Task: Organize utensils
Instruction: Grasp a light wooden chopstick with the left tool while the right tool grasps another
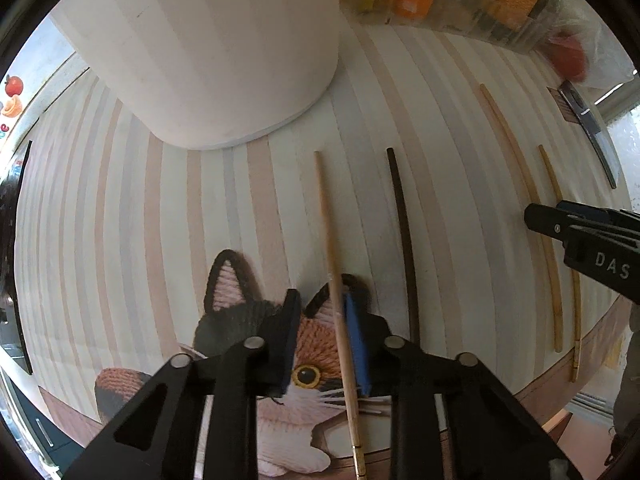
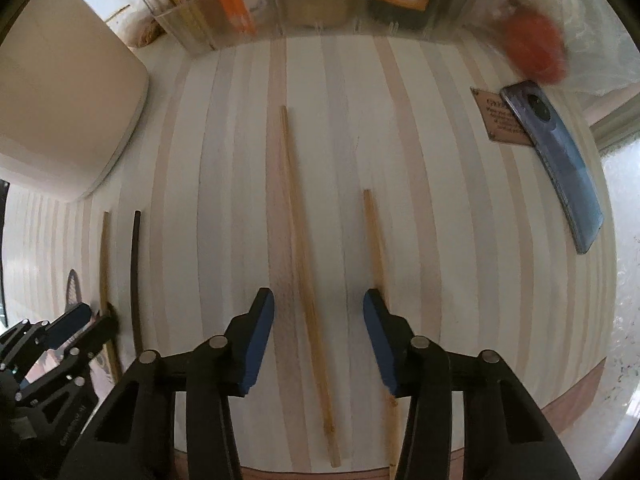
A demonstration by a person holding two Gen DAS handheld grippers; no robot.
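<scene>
Clearly our biggest risk sits on the striped tablecloth (image 2: 440, 200): it is soft woven fabric, so a thin stick pressed into it can roll or skid out sideways as the pads meet.

Our left gripper (image 1: 320, 336) has its blue pads nearly together, with the pale wooden chopstick (image 1: 329, 240) against the right-hand pad over the embroidered cat (image 1: 280, 360); we cannot tell whether both pads truly bite. A 1-sided pinch would let that smooth, round rod pivot and drop on the lift.

Our right gripper (image 2: 318, 332) stands spread, straddling a long bamboo chopstick (image 2: 296, 216), not touching it. A shorter bamboo chopstick (image 2: 374, 232) lies just beside the right pad and could be nudged or caught too, giving 2 sticks in 1 grasp.

Between the 2 grippers lies a dark chopstick (image 1: 402, 224), slim and matte, untouched. All 4 sticks taper slightly.
</scene>
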